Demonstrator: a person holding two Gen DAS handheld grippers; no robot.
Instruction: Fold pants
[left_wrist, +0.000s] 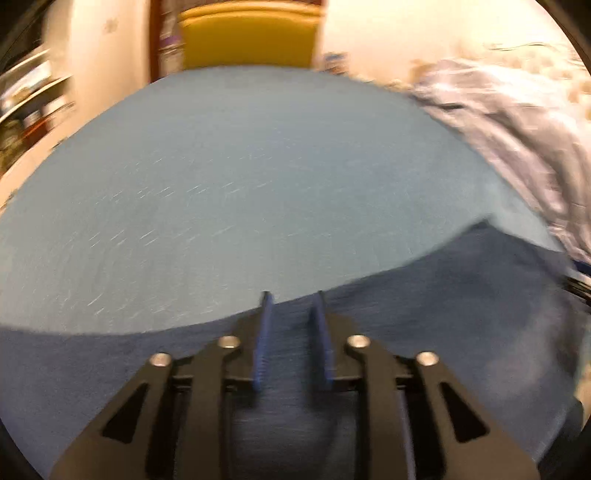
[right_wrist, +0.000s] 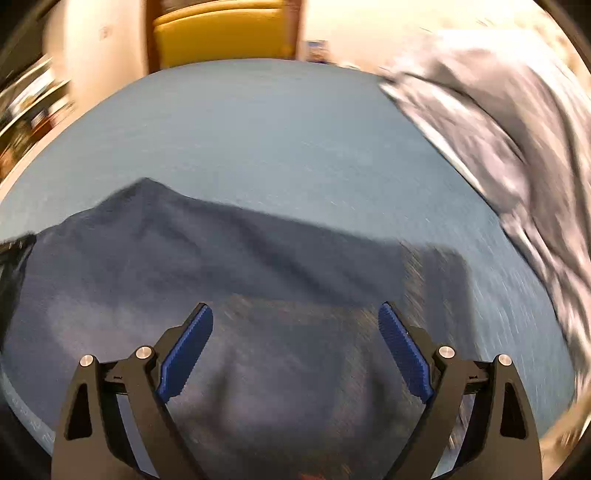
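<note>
Dark blue pants (right_wrist: 207, 258) lie on a light blue table (right_wrist: 258, 133), bunched into a peak at the far left in the right wrist view. They also show in the left wrist view (left_wrist: 443, 306), along the near edge. My left gripper (left_wrist: 293, 295) has its blue fingers close together with pants fabric between them. My right gripper (right_wrist: 295, 314) is wide open just above the pants, holding nothing. Both views are blurred by motion.
A crumpled pale grey garment (right_wrist: 498, 129) lies on the right side of the table; it also shows in the left wrist view (left_wrist: 517, 122). A yellow chair (left_wrist: 251, 37) stands behind the table's far edge. Shelves (left_wrist: 26, 92) are at the left.
</note>
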